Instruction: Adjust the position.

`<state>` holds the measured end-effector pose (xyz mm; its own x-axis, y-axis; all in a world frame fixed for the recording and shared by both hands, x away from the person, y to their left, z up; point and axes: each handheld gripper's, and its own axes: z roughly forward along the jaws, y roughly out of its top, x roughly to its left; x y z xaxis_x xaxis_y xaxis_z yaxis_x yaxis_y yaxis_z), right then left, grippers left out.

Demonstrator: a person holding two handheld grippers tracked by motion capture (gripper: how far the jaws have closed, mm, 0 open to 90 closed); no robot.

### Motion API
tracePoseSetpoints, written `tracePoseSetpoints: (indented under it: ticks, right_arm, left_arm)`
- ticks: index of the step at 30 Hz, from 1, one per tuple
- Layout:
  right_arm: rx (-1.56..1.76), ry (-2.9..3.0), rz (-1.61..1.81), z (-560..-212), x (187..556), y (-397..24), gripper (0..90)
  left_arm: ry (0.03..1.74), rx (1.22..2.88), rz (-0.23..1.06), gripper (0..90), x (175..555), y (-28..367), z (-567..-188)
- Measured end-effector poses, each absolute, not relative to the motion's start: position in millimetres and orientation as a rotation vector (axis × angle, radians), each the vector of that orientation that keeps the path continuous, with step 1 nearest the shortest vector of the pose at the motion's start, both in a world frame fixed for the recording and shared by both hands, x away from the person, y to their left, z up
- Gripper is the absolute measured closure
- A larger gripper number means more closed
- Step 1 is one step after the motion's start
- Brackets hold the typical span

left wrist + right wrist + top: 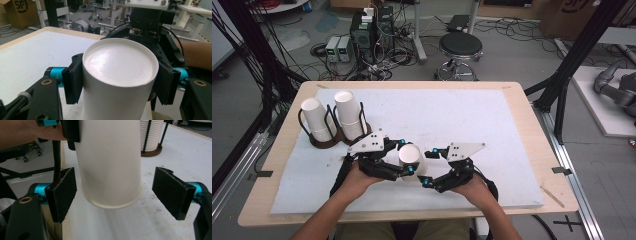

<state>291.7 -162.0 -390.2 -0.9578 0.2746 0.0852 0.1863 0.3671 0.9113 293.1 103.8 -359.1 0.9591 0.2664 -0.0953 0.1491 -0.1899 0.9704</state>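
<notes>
Your left gripper [404, 160] is clamped on the cup [412, 156], fingers [73, 83] pressing its wall just below the closed base, mouth down above the desk [462, 115]. It's light, thin paper (it dents easily), so squeeze gently. Your right gripper [123, 192] stands apart, its fingers either side of the rim, not touching.

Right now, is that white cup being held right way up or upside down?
Upside down: the white cup, clamped in the left tool, shows its closed base on top, and its rolled rim points down toward the table.
</notes>
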Motion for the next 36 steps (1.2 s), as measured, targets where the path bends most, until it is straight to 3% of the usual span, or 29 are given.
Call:
tracePoseSetpoints:
  ticks: [21,36]
  right_arm:
    - [0.363,2.557,1.715,-396,292,-149,20.6]
    - [0.319,2.576,1.709,-396,294,-152,30.7]
  left_arm:
    - [0.251,1.766,0.062,34.4,290,94,-356]
    - [0.251,1.763,0.062,34.8,290,95,-359]
